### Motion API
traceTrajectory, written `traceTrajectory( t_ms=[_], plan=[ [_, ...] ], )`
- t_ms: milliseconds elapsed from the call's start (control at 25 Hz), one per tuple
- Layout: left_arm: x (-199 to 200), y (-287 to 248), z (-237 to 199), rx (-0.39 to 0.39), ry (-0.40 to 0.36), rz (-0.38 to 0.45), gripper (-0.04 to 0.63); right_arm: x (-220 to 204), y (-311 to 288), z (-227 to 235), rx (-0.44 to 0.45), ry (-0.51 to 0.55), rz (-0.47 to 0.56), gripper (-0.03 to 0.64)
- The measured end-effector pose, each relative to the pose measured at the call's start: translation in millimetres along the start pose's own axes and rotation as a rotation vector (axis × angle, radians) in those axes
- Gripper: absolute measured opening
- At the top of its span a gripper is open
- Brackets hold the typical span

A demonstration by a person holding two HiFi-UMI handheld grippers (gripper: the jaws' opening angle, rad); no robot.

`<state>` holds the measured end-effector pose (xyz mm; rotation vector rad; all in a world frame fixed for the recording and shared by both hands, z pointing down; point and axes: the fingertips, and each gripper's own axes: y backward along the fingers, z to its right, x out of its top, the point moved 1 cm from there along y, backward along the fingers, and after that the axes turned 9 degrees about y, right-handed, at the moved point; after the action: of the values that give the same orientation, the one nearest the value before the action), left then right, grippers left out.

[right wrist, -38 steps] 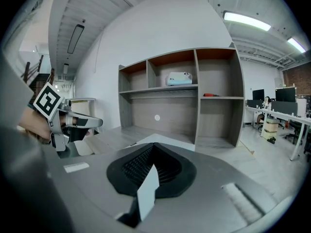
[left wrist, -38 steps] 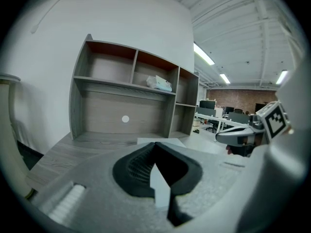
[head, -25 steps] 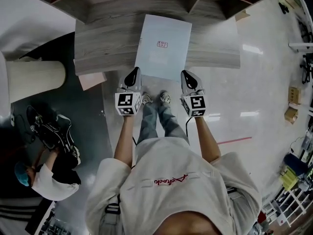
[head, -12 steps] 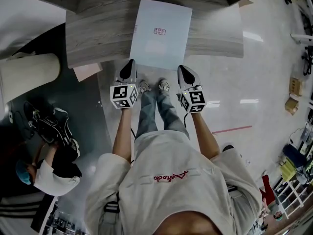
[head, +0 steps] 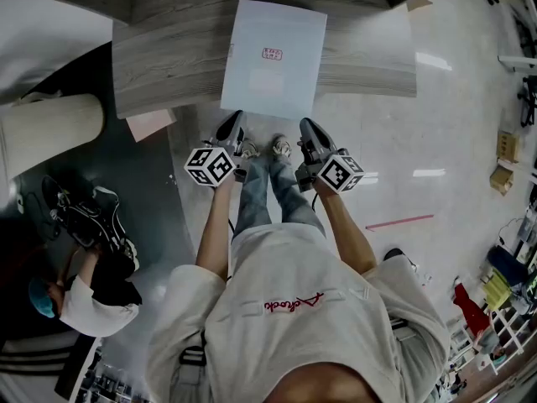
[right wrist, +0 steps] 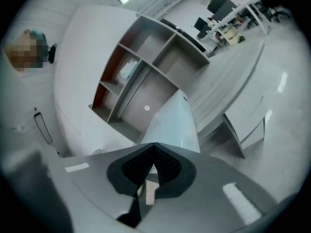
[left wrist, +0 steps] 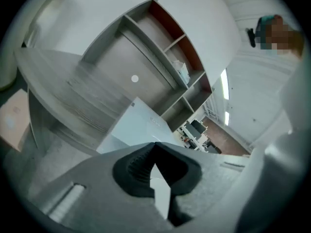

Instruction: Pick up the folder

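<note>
A pale blue-white folder point(head: 273, 57) with a small red stamp lies flat on the grey wooden desk point(head: 168, 57), its near edge overhanging the desk's front. My left gripper point(head: 232, 125) hovers just short of the folder's near left corner, jaws shut with nothing in them. My right gripper point(head: 307, 129) is shut and empty too, just short of the near right corner. The folder point(left wrist: 138, 127) shows ahead of the shut jaws in the left gripper view, and the folder point(right wrist: 175, 125) likewise in the right gripper view. Both grippers are rolled sideways.
Behind the desk stands a shelf unit point(left wrist: 170, 62) with open compartments. A pinkish sheet point(head: 149, 124) sticks out under the desk's left corner. A second person point(head: 80, 300) crouches at the lower left on the floor. My feet point(head: 267, 148) stand below the folder's near edge.
Both grippers have rolled about their own axes, so the marker cubes now face differently, and have dropped slightly in front of the folder's near edge. The folder has not moved.
</note>
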<state>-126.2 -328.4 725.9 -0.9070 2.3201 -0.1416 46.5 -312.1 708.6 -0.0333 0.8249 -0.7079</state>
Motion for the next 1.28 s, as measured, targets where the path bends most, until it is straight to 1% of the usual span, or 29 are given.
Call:
traceTrajectory(
  t_ms=[120,240,320,400,440,520,560,600,640,680,720,760,800,880,960,1120,1240,1280],
  plan=[
    [-14,-4,5,-0.093,0.14,-0.026,0.002,-8,1,4,0.069,-0.173,0.03,0.003],
    [-32,-7,6,-0.138,0.235,-0.075,0.002,-17,0,-3,0.158,-0.318,0.036,0.003],
    [-41,-9,7,-0.162,0.293,-0.094,0.002,-21,-3,-7,0.194,-0.375,0.036,0.003],
    [-45,-10,7,-0.182,0.349,-0.095,0.002,-30,-4,-4,0.19,-0.412,0.023,0.005],
    [-48,-11,6,-0.183,0.357,-0.102,0.002,-34,-4,-2,0.185,-0.429,0.017,0.005],
    [-55,-13,8,-0.192,0.356,-0.143,0.002,-42,-6,1,0.185,-0.452,0.002,0.006],
    [-58,-15,9,-0.205,0.367,-0.165,0.098,-45,-7,2,0.192,-0.464,-0.008,0.082],
    [-61,-17,9,-0.223,0.387,-0.183,0.173,-48,-9,1,0.203,-0.478,-0.016,0.182],
    [-63,-19,9,-0.239,0.409,-0.194,0.18,-49,-11,2,0.215,-0.49,-0.019,0.206],
    [-65,-21,8,-0.249,0.427,-0.205,0.221,-50,-13,2,0.224,-0.499,-0.017,0.232],
    [-67,-22,6,-0.252,0.437,-0.217,0.272,-50,-15,3,0.233,-0.508,-0.012,0.277],
    [-69,-25,5,-0.252,0.441,-0.229,0.311,-50,-18,3,0.245,-0.515,-0.008,0.303],
    [-70,-27,5,-0.253,0.441,-0.241,0.333,-49,-20,3,0.261,-0.52,-0.006,0.32],
    [-71,-32,4,-0.248,0.429,-0.261,0.356,-49,-26,0,0.297,-0.524,-0.017,0.361],
    [-72,-36,0,-0.238,0.414,-0.272,0.368,-52,-31,-1,0.312,-0.526,-0.035,0.376],
    [-66,-46,-4,-0.237,0.42,-0.259,0.376,-50,-39,5,0.311,-0.526,-0.03,0.382],
    [-62,-50,-2,-0.249,0.42,-0.27,0.376,-55,-45,10,0.306,-0.542,-0.036,0.382],
    [-62,-51,-2,-0.258,0.43,-0.273,0.38,-56,-47,12,0.305,-0.552,-0.037,0.382]
  ],
)
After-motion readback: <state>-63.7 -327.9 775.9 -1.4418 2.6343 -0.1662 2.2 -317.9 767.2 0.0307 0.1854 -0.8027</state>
